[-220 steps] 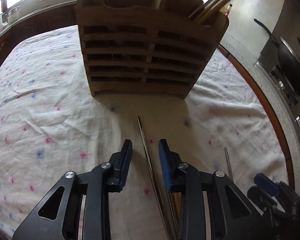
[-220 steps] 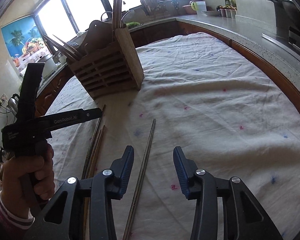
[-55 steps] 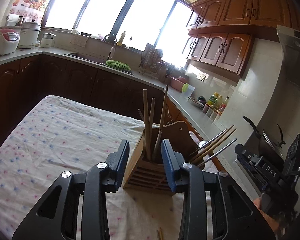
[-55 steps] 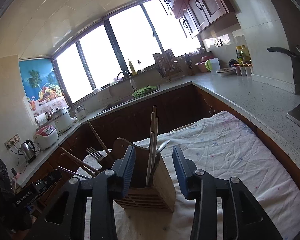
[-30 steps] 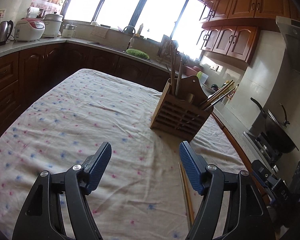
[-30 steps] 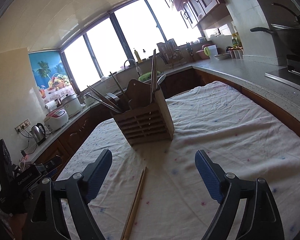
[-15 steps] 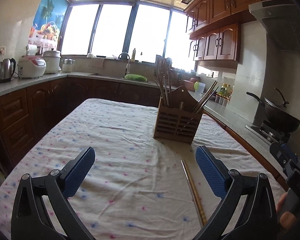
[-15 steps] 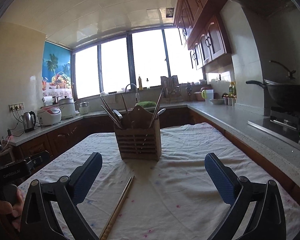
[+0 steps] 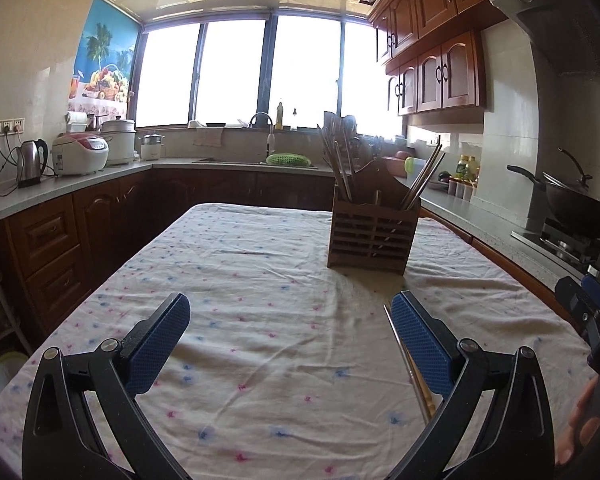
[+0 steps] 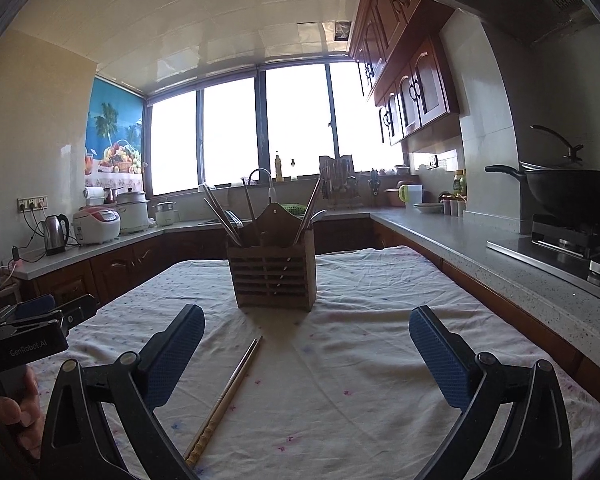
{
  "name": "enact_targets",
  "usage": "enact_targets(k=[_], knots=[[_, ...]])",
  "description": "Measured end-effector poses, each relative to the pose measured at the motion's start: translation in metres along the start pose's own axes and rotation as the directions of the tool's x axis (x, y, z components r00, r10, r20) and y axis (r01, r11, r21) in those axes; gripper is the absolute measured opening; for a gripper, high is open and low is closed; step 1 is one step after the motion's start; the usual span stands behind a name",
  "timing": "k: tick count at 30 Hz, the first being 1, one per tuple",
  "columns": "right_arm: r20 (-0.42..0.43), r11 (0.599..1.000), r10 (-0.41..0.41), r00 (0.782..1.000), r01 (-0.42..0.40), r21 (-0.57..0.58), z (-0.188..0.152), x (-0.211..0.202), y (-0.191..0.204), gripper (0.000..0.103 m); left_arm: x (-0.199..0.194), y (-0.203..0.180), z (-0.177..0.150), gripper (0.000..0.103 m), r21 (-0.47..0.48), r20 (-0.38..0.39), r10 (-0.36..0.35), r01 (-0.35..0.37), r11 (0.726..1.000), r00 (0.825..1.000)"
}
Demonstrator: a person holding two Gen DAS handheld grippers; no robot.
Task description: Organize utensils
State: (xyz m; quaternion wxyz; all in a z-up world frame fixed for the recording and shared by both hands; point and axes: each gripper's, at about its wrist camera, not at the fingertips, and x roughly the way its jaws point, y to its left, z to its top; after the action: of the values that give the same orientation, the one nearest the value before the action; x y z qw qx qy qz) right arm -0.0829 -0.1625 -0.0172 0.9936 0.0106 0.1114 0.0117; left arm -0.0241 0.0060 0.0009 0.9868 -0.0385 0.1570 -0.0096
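- Our left gripper has its blue fingers spread as wide as they go, with nothing between them but the cloth below.
- Our right gripper is just as wide apart, its fingers holding nothing.
- A pair of chopsticks lies flat on the spotted cloth that covers the bench, near the left finger in the right wrist view and running toward the holder (in the left wrist view the same pair shows just beside the right finger, partly hidden behind it).
- The wooden utensil holder stands upright on the cloth further ahead, well apart from both grippers.
- In it, chopsticks and other utensils lean outward from the compartments (we cannot tell which piece sits in which).
- Each view catches the other gripper at its edge, with part of a hand on its grip.
- Beyond the bench, a counter runs around the kitchen with a wok on the stove.
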Motion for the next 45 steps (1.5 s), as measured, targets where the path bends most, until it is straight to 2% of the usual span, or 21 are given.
enact_targets(k=[14,22,45], knots=[[-0.021,0.999,-0.022,1.0,0.023,0.042,-0.007,-0.003,-0.014,0.103,-0.001,-0.001,-0.006,0.103,0.023,-0.016,0.052,-0.052,0.998,0.999],[-0.018,1.0,-0.012,1.0,0.013,0.024,-0.007,-0.005,-0.01,0.103,-0.004,-0.003,-0.01,0.103,0.029,-0.011,0.085,-0.084,0.996,0.996],[-0.031,1.0,0.025,0.999,-0.024,0.018,-0.009,-0.004,-0.002,0.103,-0.005,-0.013,-0.013,0.103,0.049,-0.007,0.043,-0.042,0.998,0.999]])
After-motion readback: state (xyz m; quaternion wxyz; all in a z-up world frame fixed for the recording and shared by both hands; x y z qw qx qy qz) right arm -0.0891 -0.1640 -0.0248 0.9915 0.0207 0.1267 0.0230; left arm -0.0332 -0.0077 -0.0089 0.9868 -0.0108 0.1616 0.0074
